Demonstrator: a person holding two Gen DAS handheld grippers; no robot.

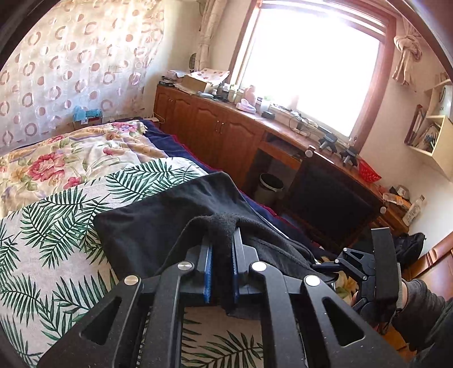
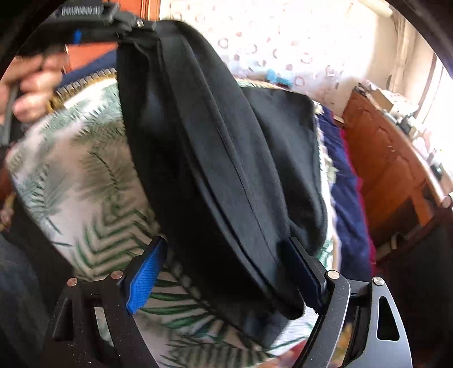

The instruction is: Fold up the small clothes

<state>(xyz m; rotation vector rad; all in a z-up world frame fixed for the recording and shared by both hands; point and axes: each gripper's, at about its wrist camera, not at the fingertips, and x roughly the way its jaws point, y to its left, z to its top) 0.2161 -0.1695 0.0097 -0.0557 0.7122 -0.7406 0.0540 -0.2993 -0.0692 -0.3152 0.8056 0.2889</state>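
Note:
A small black garment (image 1: 170, 215) lies partly on the palm-leaf sheet (image 1: 42, 254) of the bed. My left gripper (image 1: 222, 243) is shut on a bunched edge of it and holds that edge up. In the right wrist view the same garment (image 2: 226, 147) hangs stretched from the left gripper (image 2: 121, 25) at top left down between my right gripper's jaws. My right gripper (image 2: 226, 254) is wide open, with the fabric's waistband lying between its blue pads (image 2: 144, 271), touching the right pad. The right gripper also shows in the left wrist view (image 1: 379, 254).
A floral quilt (image 1: 70, 153) and a navy blanket (image 1: 175, 144) lie further up the bed. A wooden cabinet and cluttered desk (image 1: 226, 130) run along the right, with a dark chair (image 1: 328, 192) and a bin (image 1: 269, 188). A bright window (image 1: 311, 62) is behind.

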